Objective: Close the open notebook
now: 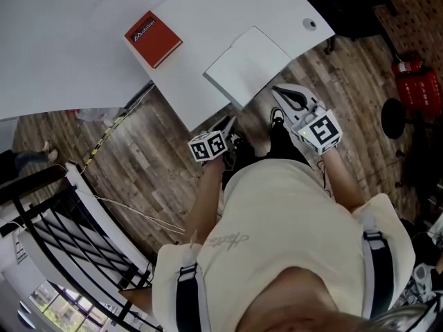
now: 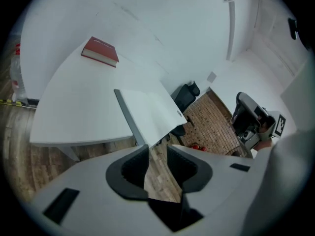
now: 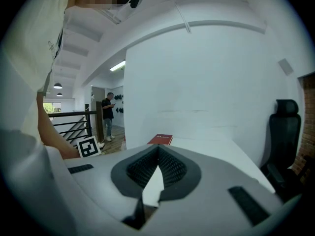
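1. A person [image 1: 277,241] in a pale shirt is standing on a wooden floor [image 1: 138,158]. The person is holding one claw in each hand, both just short of the near edge of the white table [image 1: 83,61].
2. The left claw [image 1: 228,125] [image 2: 157,154] is hanging open. Its two jaws are standing apart, and only the floor is showing in the gap.
3. The right claw [image 1: 282,95] [image 3: 158,150] is pointing at the table. Its jaws are closed, the tips are touching, and it is gripping nothing.
4. The notebook [image 1: 248,64] is lying at the near edge of the table, just beyond both claws. Its white page is facing up and its near corner is poking out over the edge. Neither claw is touching it.
5. A red book [image 1: 153,38] is lying flat farther back and to the left, well apart from the notebook.
6. A black chair [image 3: 285,132] is standing beyond the table on the right.
7. Far off on the left, another person [image 3: 108,114] is standing by a black railing [image 3: 74,122].
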{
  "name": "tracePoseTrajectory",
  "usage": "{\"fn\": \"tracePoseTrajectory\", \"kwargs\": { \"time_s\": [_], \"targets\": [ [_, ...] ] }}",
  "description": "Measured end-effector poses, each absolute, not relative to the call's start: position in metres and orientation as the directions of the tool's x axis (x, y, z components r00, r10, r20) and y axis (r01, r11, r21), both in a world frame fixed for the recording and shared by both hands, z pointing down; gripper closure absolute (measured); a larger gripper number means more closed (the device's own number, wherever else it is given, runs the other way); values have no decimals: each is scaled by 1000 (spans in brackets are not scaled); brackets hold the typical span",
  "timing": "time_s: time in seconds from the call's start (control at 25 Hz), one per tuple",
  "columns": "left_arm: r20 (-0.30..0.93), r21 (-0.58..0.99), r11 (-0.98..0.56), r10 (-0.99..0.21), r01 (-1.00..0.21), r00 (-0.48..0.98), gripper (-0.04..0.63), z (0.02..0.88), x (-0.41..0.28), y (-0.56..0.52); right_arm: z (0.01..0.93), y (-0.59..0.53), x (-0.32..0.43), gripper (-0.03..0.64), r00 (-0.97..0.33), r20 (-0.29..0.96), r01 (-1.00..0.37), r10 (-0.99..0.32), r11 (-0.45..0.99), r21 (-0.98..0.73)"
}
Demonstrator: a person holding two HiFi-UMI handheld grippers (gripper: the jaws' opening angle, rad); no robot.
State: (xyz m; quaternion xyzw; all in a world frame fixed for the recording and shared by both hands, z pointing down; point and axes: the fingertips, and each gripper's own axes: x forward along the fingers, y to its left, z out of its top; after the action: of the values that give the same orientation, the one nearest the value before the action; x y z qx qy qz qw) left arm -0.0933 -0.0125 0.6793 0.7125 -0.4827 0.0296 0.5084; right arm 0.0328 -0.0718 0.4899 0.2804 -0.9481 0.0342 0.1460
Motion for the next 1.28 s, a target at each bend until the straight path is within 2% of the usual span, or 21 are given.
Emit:
{"fn": "tracePoseTrajectory", "kwargs": {
  "time_s": [0.36,0.48,0.6,0.96,1.04,1.16,1.28],
  "targets": [
    [551,733,100,-667,-672,502,486,734,-90,-27,504,-88,55,609,-810,327,-511,-487,859,15],
    [566,732,127,-661,-670,492,486,753,-88,-28,515,-90,67,609,-793,375,-511,-479,859,16],
    [579,724,139,-655,-675,486,486,761,-85,-29,506,-97,70,609,-810,323,-513,-489,858,13],
    [527,785,150,-670,-601,522,489,773,-72,-42,520,-107,88,609,-811,360,-488,-461,872,16],
    [482,820,132,-683,-557,548,536,768,-70,-42,521,-113,92,609,-812,360,-486,-459,874,15],
    [434,858,131,-702,-496,564,560,763,-68,-42,519,-121,96,609,-817,352,-483,-457,876,15],
    [432,855,127,-712,-503,554,571,758,-65,-42,519,-126,97,609,-828,346,-466,-441,885,14]
  ]
}}
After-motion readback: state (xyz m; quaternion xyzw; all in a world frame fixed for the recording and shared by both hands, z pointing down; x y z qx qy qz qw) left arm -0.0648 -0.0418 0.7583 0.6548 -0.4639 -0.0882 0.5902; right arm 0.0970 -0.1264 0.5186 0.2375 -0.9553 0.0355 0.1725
